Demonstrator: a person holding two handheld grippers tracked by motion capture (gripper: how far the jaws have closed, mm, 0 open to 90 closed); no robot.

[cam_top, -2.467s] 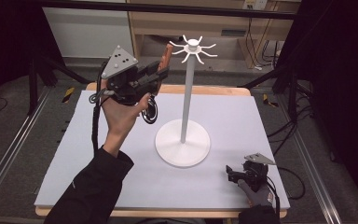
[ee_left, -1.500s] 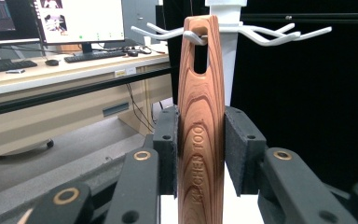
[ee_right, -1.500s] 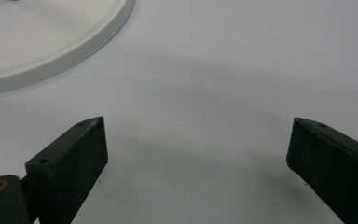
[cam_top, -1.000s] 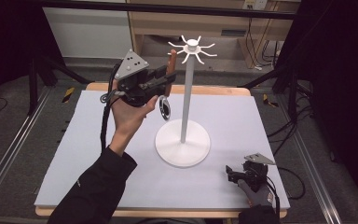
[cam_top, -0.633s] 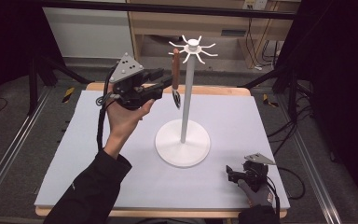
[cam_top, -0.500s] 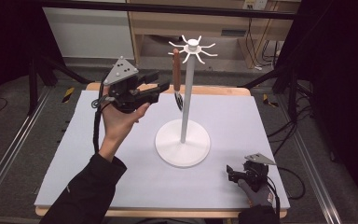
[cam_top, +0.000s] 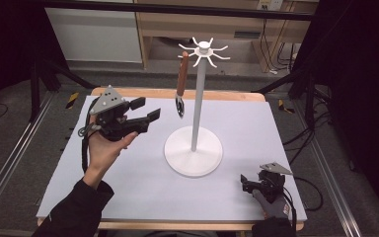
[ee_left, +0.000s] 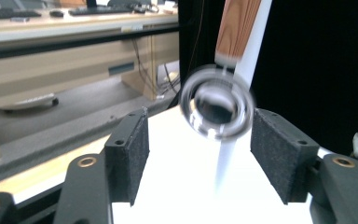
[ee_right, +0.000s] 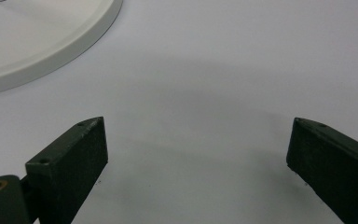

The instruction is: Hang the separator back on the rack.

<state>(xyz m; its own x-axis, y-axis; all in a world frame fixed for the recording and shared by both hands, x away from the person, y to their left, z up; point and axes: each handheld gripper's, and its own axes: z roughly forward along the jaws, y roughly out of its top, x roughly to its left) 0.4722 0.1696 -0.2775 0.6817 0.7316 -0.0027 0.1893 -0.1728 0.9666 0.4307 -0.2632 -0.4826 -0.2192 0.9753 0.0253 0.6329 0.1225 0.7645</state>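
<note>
A wooden-handled utensil (cam_top: 181,84) with a small round metal head hangs from one arm of the white hook stand (cam_top: 197,98), its head dangling free beside the pole, well above the stand's round base near the middle of the counter (cam_top: 128,197). The left gripper (cam_top: 145,111) is held in the air just to the left of it, toward the counter's far left corner, not touching it. Its jaws have just been opening and now stand wide apart; in the left gripper view the blurred metal ring head (ee_left: 216,102) sits beyond the two pads with nothing pinched between them. The right gripper (cam_top: 244,182) rests low at the counter's near right corner, its jaws spread over bare white surface, gripping nothing.
</note>
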